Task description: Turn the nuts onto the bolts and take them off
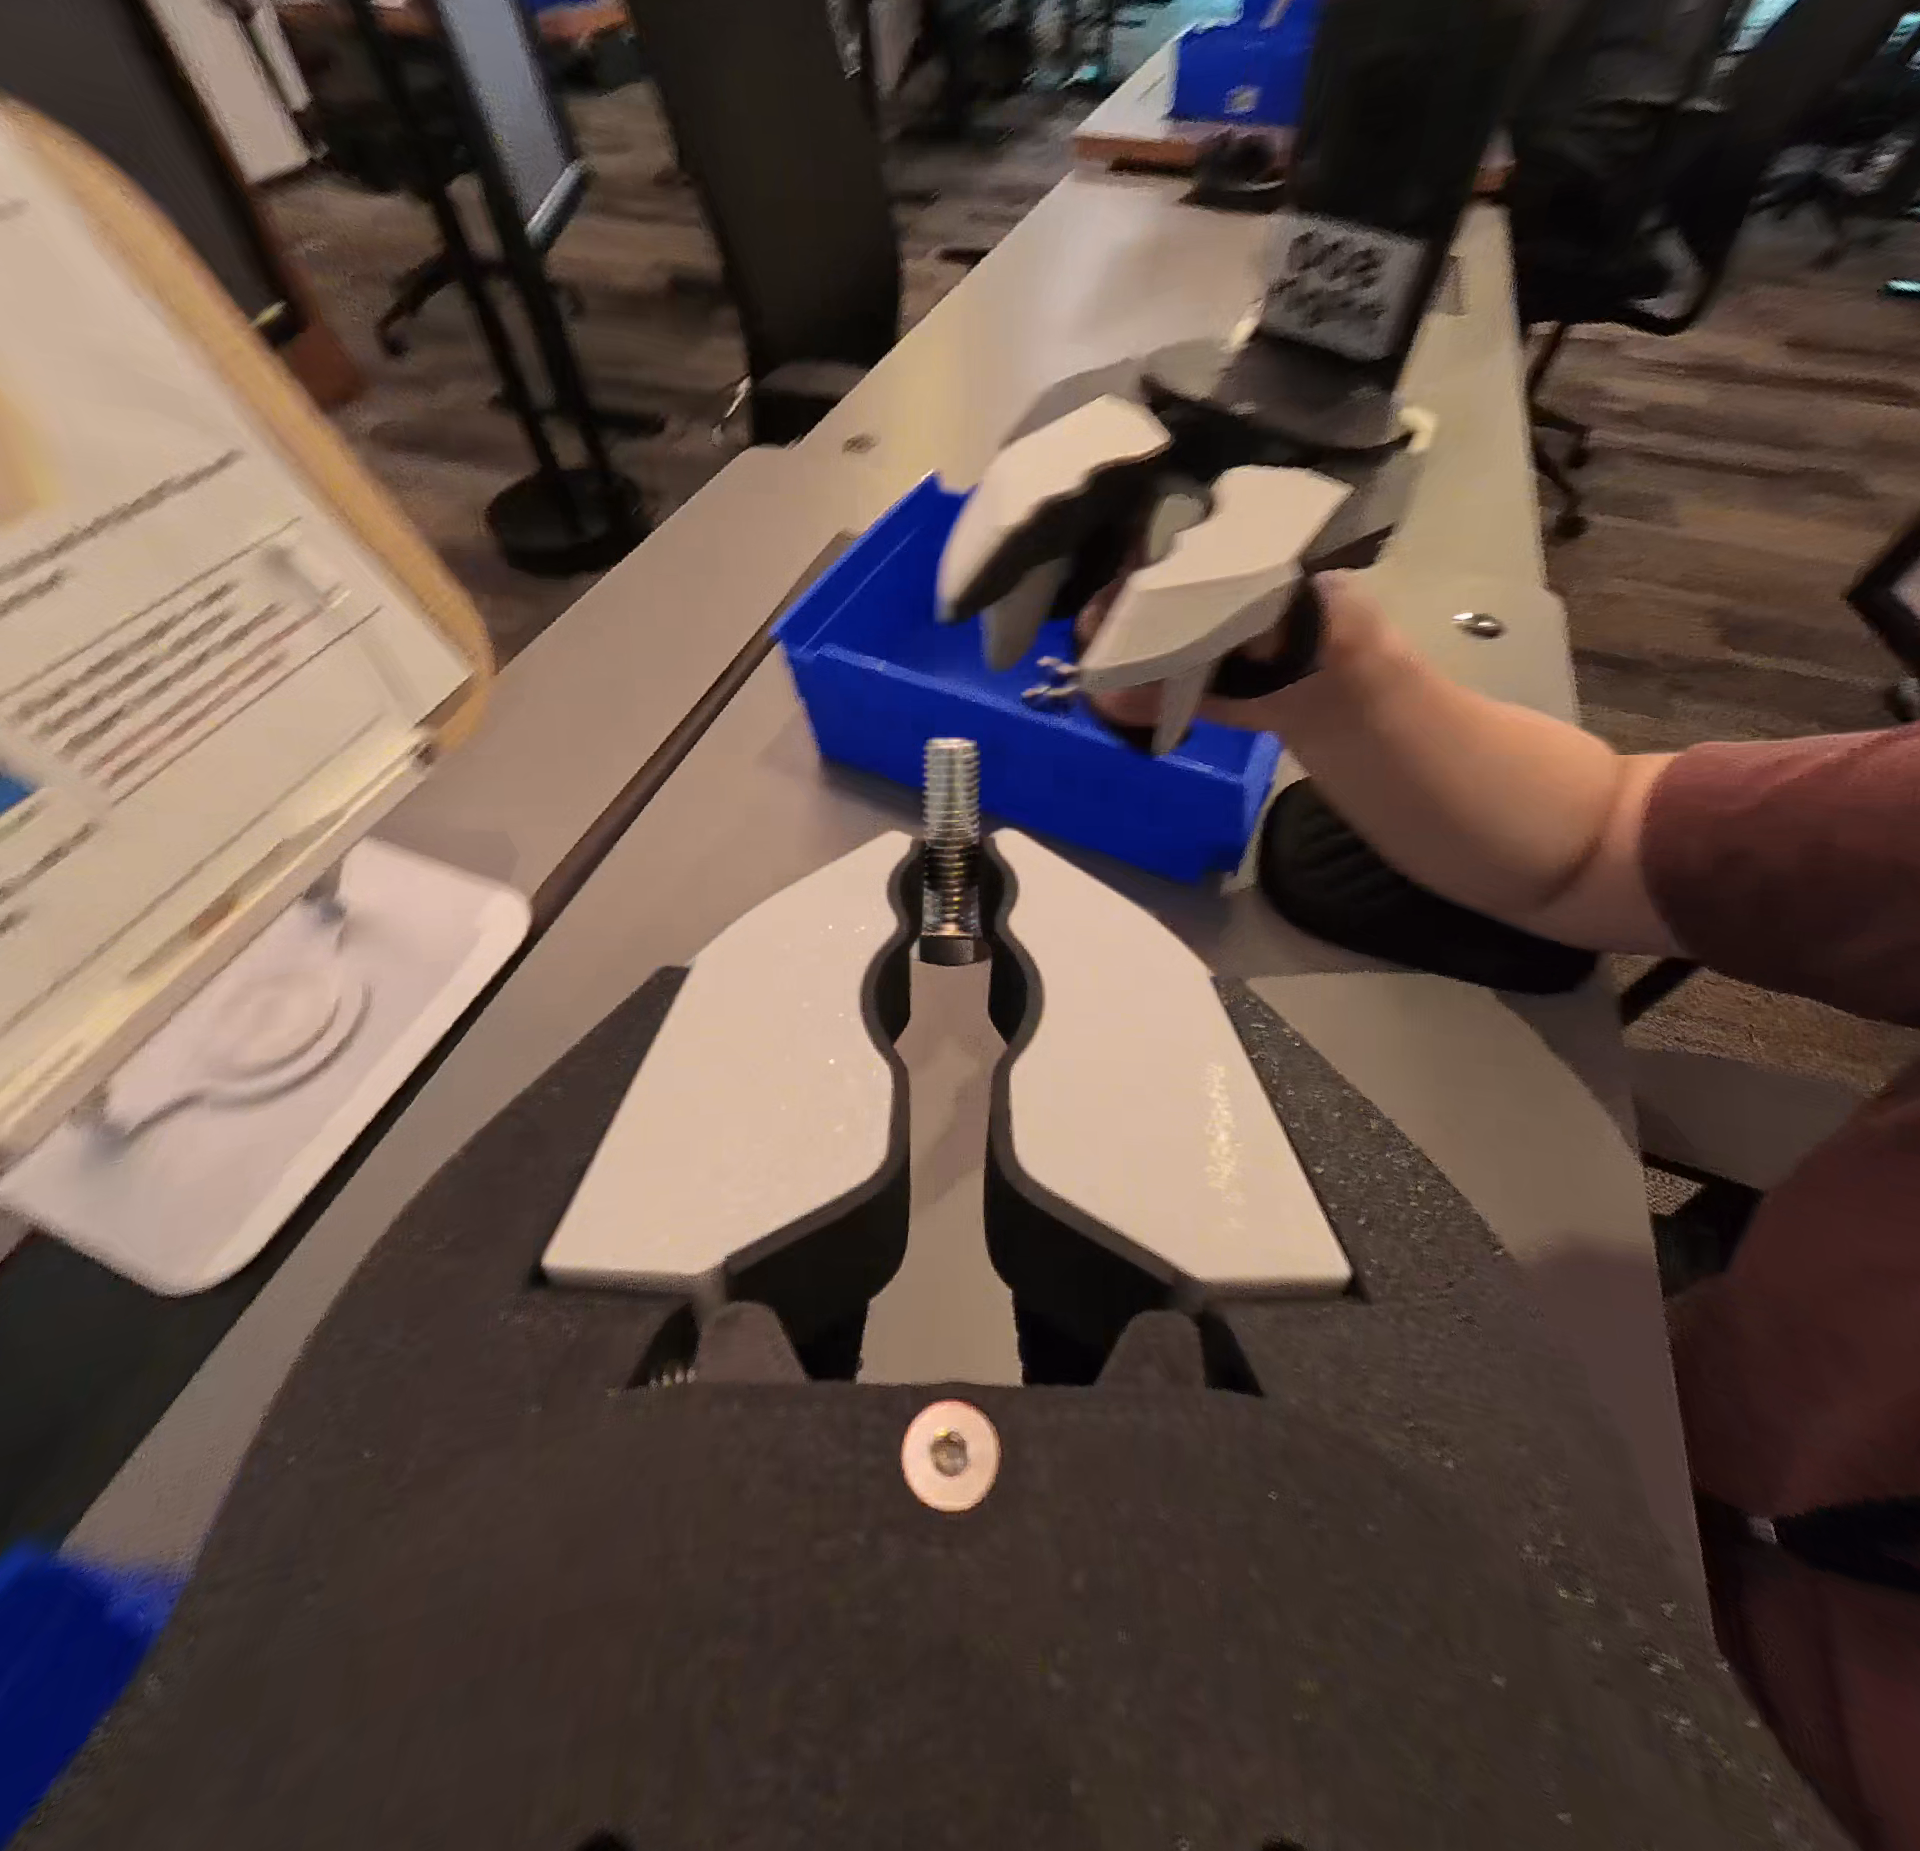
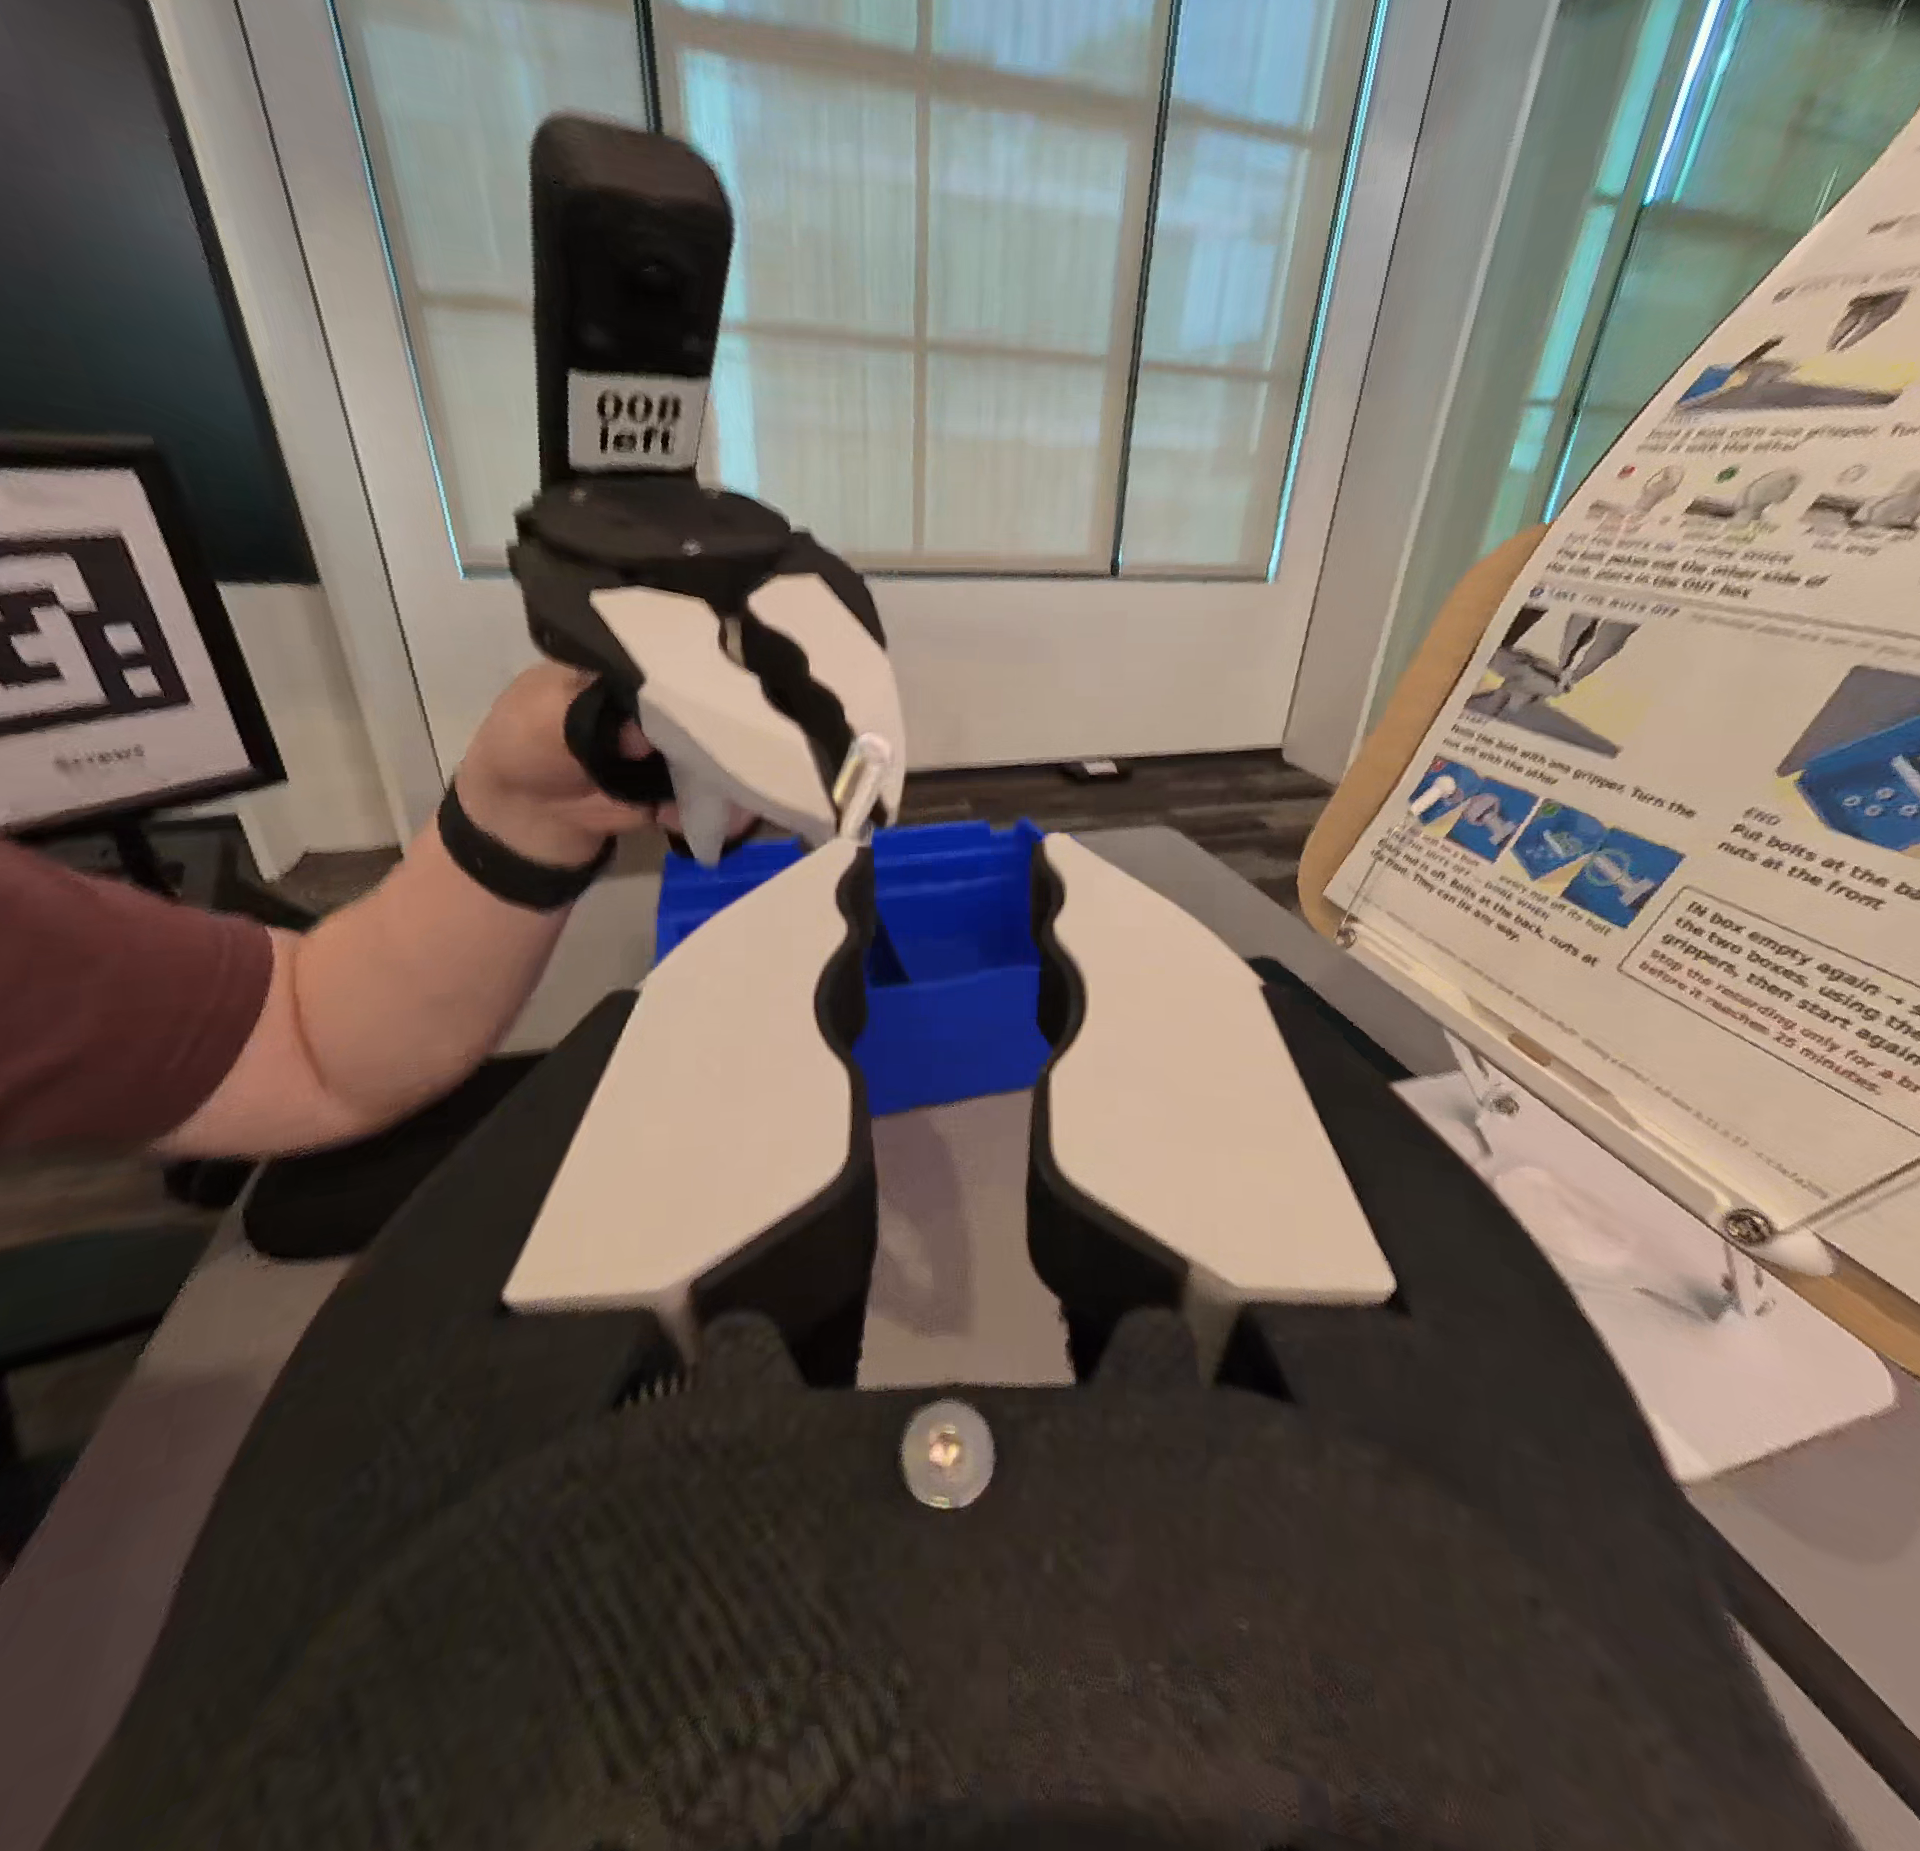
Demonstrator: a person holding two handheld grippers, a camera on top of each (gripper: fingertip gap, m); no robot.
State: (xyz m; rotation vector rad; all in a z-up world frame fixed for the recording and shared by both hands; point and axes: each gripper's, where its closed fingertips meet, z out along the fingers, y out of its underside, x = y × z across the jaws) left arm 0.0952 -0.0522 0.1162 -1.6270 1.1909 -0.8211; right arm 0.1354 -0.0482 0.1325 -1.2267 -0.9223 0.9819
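A bolt (image 1: 951,845) was held upright in the left gripper's (image 1: 951,856) closed jaws. The right gripper (image 2: 951,866) was held empty, jaws parted, above the blue bin (image 1: 997,752).

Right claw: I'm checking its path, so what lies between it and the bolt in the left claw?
Nothing: in the left wrist view, the right claw, open, hovers above the blue bin, with only air before the bolt.

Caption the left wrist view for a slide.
Left hand-held gripper clamps a bolt; right hand-held gripper open above blue bin.
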